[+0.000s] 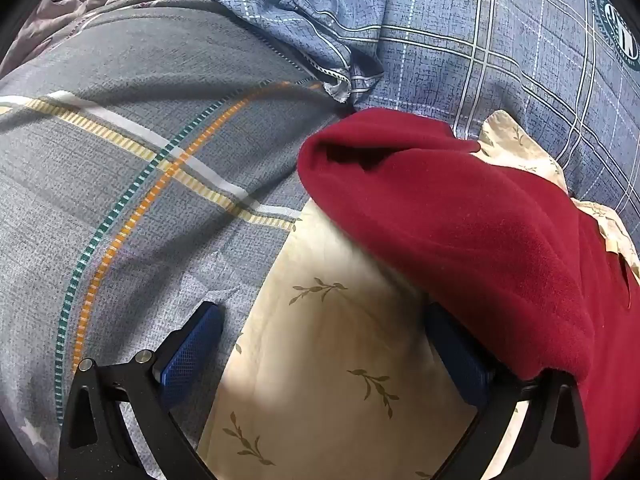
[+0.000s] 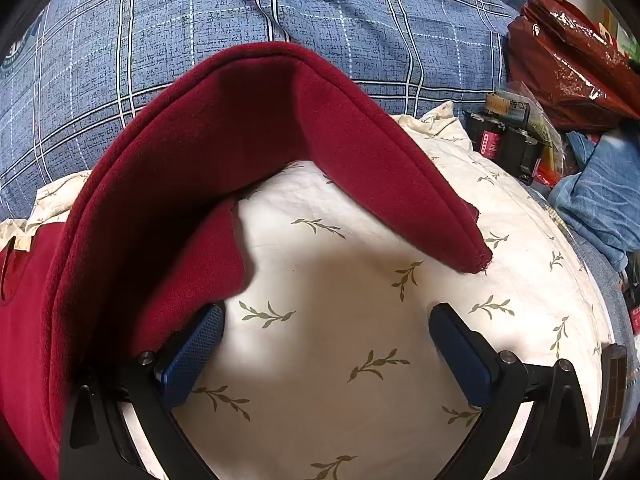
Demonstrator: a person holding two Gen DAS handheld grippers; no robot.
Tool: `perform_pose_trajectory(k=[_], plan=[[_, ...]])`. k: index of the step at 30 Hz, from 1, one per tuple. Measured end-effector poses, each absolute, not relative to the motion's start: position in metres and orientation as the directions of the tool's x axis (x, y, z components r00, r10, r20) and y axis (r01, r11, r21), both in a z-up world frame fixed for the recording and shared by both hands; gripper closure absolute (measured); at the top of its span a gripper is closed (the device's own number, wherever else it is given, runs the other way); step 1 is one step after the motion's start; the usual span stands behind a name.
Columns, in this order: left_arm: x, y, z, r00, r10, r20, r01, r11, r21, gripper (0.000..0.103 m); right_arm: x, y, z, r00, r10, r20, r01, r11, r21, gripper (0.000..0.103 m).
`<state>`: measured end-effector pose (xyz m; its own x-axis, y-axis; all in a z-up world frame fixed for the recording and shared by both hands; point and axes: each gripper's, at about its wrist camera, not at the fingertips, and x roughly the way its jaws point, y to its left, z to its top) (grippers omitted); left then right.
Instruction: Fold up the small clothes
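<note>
A dark red fleece garment [image 1: 472, 216] lies crumpled on a cream cloth printed with leaf sprigs [image 1: 332, 344]. My left gripper [image 1: 324, 344] is open over the cream cloth, nothing between its blue pads; the red fleece drapes over its right finger. In the right wrist view the red garment [image 2: 224, 128] arches over the cream cloth [image 2: 344, 280], one folded limb [image 2: 392, 168] reaching down to the right. My right gripper [image 2: 328, 344] is open with only cream cloth between its pads; red fleece lies against the outside of its left finger [image 2: 192, 352].
Grey plaid bedding [image 1: 140, 152] spreads to the left, and blue plaid bedding [image 2: 280, 20] lies behind the garment. At the far right are a shiny red bag [image 2: 568, 64], small black boxes [image 2: 504, 136] and a crumpled blue cloth [image 2: 600, 192].
</note>
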<state>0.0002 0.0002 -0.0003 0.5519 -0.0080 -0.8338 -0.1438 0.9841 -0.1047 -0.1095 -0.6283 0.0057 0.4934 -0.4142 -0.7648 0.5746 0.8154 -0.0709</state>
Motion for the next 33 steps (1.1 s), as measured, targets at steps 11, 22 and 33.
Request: perform_pose_trajectory(k=[11, 22, 33], plan=[[-0.026, 0.004, 0.014, 0.518, -0.034, -0.855, -0.119, 0.987, -0.112, 0.005, -0.156, -0.592, 0.01, 0.484, -0.362, -0.797, 0.559, 0.828, -0.037, 0.0], [-0.088, -0.008, 0.068, 0.686, -0.046, -0.726, -0.006, 0.998, -0.07, 0.008, -0.2, -0.515, 0.039, 0.568, -0.216, -0.794, 0.453, 0.888, 0.082, 0.0], [-0.136, -0.067, 0.101, 0.709, -0.15, -0.689, 0.179, 0.983, -0.031, 0.008, -0.141, -0.402, 0.072, 0.64, -0.091, -0.763, 0.234, 0.969, 0.08, 0.0]])
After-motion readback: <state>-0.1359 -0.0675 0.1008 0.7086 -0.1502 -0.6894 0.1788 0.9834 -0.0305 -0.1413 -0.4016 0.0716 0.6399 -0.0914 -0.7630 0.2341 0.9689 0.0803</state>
